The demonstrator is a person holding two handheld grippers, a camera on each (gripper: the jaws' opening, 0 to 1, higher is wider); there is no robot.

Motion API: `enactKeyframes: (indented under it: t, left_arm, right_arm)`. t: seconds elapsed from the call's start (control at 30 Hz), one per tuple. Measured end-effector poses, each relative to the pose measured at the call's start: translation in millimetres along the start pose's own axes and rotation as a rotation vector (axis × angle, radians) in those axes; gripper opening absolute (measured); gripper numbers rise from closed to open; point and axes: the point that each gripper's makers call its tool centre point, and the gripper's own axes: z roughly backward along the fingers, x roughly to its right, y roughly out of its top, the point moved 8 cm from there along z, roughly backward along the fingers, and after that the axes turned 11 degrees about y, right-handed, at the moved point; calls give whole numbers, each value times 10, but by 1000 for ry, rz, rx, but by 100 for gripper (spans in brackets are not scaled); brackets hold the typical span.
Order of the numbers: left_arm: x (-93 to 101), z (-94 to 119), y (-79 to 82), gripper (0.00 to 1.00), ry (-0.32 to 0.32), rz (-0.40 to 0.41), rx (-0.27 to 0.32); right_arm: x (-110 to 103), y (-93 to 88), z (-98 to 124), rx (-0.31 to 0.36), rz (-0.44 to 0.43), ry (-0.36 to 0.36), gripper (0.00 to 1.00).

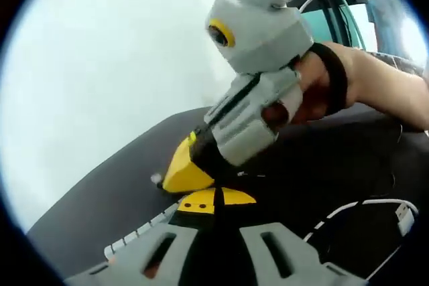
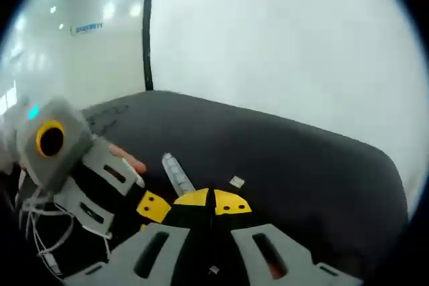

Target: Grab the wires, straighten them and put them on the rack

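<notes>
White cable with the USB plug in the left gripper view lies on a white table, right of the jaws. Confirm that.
Not quite: the table is dark grey, not white. The left gripper view shows the white cable with its USB plug lying on it, right of the jaws.

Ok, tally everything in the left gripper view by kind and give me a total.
Tools: 2, the left tool and the right tool, both shut on the ribbed wire
White wires: 2, the ribbed wire and the USB wire
Hand: 1
Dark table: 1
Total: 6
</notes>
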Motion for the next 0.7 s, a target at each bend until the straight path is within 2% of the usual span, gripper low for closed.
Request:
enactKeyframes:
  t: [0.07,0.17,0.23,0.3,0.37,0.43,0.53,0.7]
  left_arm:
    - [-5,56,13,1,11,-56,-14]
    - [-4,166,-16,1,8,-86,-40]
    - [-10,204,-19,1,16,-80,-71]
    - [3,175,-12,1,16,-87,-68]
    - [-4,117,-17,1,21,-93,-68]
    - [-25,92,-5,0,16,-82,-75]
    - [-37,79,-22,0,7,-23,-100]
    - [-28,78,-1,0,0,-26,-135]
  right_arm:
    - [-15,-23,18,6,-33,13,0]
    - [-47,-48,27,17,-47,22,0]
    - [-21,-53,38,23,-61,34,0]
    - [-42,-52,40,25,-64,47,0]
    - [-26,-38,30,8,-16,50,0]
    - [-35,-35,34,4,-12,53,0]
    - [-12,-21,30,-16,28,55,0]
    - [21,-18,29,-39,74,38,0]
